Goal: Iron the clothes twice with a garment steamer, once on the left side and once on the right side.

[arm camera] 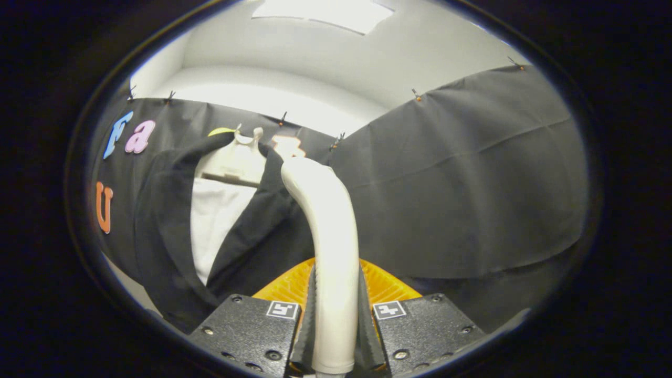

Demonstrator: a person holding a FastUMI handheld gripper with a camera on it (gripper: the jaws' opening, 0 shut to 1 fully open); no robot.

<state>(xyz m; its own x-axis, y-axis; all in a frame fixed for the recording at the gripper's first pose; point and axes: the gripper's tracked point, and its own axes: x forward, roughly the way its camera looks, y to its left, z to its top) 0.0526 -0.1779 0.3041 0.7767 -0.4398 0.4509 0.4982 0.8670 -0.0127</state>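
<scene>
My gripper point(336, 310) is shut on the white handle of the garment steamer point(328, 231), which rises between the fingers and curves up and away to the left. A dark jacket point(163, 236) with a white shirt point(218, 220) inside hangs on a white hanger point(245, 144) against the booth wall, beyond the fingers and to their left. The steamer's head points toward the jacket's right lapel; whether it touches the cloth I cannot tell.
Black cloth walls point(462, 184) meet in a corner behind the steamer. A white ceiling with a light panel point(323, 13) is overhead. A pale floor strip point(126, 286) shows below the jacket.
</scene>
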